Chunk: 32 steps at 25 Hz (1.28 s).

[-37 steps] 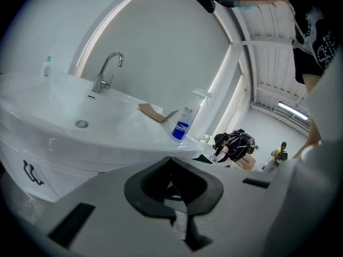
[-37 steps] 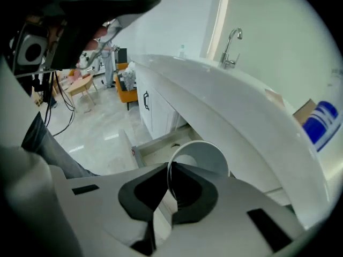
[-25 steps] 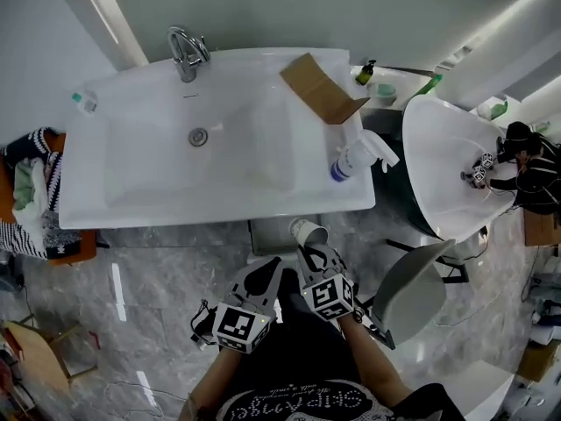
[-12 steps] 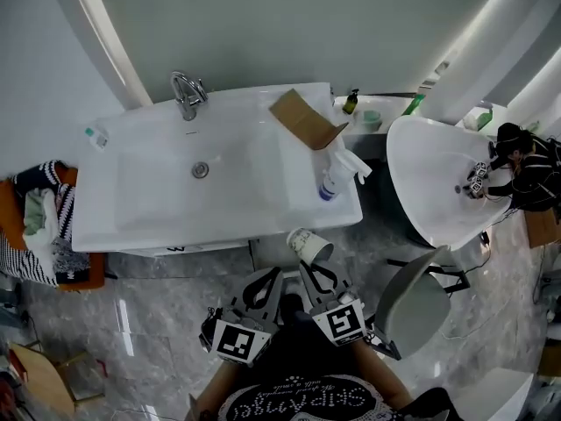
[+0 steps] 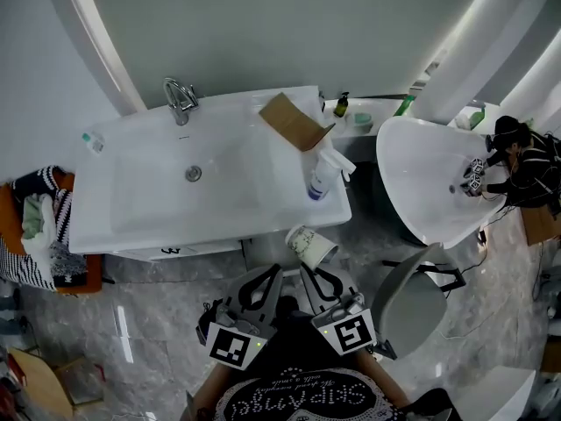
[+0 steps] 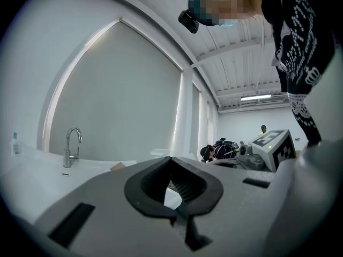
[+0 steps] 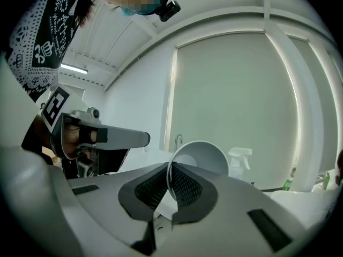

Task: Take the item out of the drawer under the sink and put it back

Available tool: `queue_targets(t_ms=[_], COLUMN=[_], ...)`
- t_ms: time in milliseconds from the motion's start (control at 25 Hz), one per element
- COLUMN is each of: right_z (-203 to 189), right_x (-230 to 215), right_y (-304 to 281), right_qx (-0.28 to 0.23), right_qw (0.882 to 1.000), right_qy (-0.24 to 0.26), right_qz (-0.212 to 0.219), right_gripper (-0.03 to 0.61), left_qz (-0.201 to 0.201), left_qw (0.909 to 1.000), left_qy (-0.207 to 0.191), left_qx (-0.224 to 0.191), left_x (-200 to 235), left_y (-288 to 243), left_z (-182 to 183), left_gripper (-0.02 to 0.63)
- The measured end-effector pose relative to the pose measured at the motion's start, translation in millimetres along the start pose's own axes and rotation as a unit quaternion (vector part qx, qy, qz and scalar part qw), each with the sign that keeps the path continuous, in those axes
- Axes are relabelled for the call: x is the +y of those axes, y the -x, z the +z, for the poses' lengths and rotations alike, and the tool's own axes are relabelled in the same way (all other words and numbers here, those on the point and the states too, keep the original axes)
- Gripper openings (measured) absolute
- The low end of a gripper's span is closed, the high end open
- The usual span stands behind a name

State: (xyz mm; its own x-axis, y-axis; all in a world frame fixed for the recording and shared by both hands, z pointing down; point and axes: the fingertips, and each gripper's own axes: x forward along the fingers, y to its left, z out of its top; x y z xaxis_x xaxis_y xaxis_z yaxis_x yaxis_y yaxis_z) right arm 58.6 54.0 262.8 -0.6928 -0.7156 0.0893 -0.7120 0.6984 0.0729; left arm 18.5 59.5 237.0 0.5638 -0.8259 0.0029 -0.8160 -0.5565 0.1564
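Note:
A white paper cup (image 5: 310,246) lies tilted on its side in the air in front of the sink's (image 5: 131,228) front edge. My right gripper (image 5: 308,267) is shut on the cup's rim. In the right gripper view the cup (image 7: 199,157) opens toward the camera, and its wall is pinched between the pads of my right gripper (image 7: 170,170). My left gripper (image 5: 271,274) hangs just left of it, shut and empty. The left gripper view shows its tips (image 6: 171,159) meeting with nothing between them. The drawer under the sink is hidden below the basin.
On the sink stand a faucet (image 5: 178,99), an open cardboard box (image 5: 292,121) and a spray bottle (image 5: 321,175). A second white basin (image 5: 421,174) and a grey chair (image 5: 410,301) are to the right. A pile of clothes (image 5: 35,226) lies at the left.
The head view has drawn back from the sink, which now sits higher and smaller. Both grippers have dropped lower in the view, and the right one still holds the cup.

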Motion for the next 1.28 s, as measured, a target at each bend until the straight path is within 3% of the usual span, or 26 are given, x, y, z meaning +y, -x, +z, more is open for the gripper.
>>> queue_targets(t_ms=[280,1280], right_z=[20,19], right_x=[0,8], right_y=[12,23], right_qx=[-0.029,-0.034], right_qw=[0.999,0.999], right_qy=[-0.014,-0.016], right_qz=[-0.006,0.006], right_gripper=[0.023,0.025], left_qz=[0.011,-0.002], left_qw=[0.9999,0.9999], left_qy=[-0.011,-0.010], left_qx=[-0.006,-0.008], left_x=[-4,-14], left_y=[10,10], left_z=[7,9], left_gripper=[0.000,0.000])
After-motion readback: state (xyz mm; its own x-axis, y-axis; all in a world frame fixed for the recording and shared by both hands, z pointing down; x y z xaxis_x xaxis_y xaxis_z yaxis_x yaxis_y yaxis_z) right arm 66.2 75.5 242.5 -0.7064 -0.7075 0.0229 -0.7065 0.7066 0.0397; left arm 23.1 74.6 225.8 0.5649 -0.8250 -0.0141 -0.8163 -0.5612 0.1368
